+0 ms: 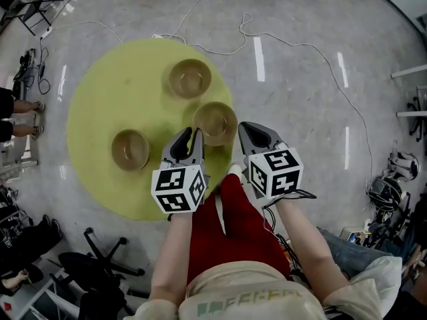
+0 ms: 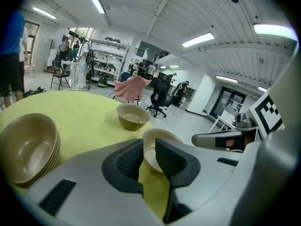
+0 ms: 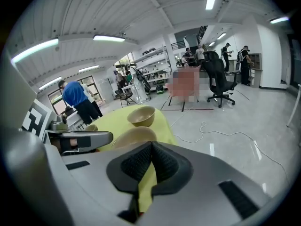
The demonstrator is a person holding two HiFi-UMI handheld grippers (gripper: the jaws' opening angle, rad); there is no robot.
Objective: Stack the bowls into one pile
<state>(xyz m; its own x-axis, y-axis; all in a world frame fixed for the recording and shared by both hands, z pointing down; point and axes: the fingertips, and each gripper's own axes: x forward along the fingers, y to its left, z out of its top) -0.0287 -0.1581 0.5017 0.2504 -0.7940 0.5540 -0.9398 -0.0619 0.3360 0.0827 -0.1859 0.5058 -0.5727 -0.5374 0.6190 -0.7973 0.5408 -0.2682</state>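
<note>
The left gripper point(image 2: 149, 147) holds its jaws a narrow slit apart, empty, aimed at the bowl point(image 1: 215, 122) by the right edge of the table point(image 1: 100, 79); the right gripper point(image 3: 150, 147) is pressed closed on nothing. That slit looks too tight for the rim, so a jaw could shove the bowl off the edge; the pile point(image 1: 130, 149) sits toward the left edge

Nothing could be read. The green print on the shirt point(image 1: 257, 305) was too blurred (letter shapes only). Cubes on the left gripper point(image 1: 197, 134) and right gripper point(image 1: 242, 126) bore only square markers.
</note>
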